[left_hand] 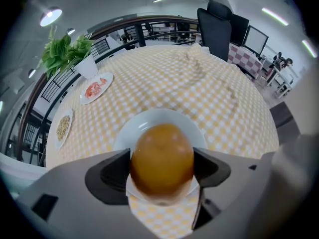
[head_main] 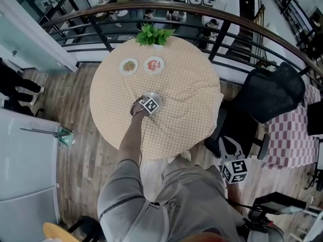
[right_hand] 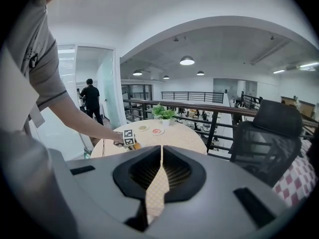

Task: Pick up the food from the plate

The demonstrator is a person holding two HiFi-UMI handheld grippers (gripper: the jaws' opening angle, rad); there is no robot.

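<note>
A round golden-brown bun [left_hand: 162, 156] sits between the jaws of my left gripper [left_hand: 162, 169], which is shut on it from both sides. Right under and behind it is a white plate [left_hand: 162, 119] on the checked tablecloth; whether the bun still touches the plate I cannot tell. In the head view the left gripper [head_main: 149, 105] is over the near middle of the round table [head_main: 186, 100], hiding most of the plate. My right gripper [head_main: 233, 170] hangs off the table by the person's right side; its jaws [right_hand: 160, 168] are shut with nothing in them.
At the table's far side stand a small plate of red food [head_main: 154, 64], a small plate of grains [head_main: 129, 66] and a potted green plant [head_main: 154, 34]. A curved railing [head_main: 227, 21] runs behind the table. A black office chair [head_main: 272, 92] stands to the right.
</note>
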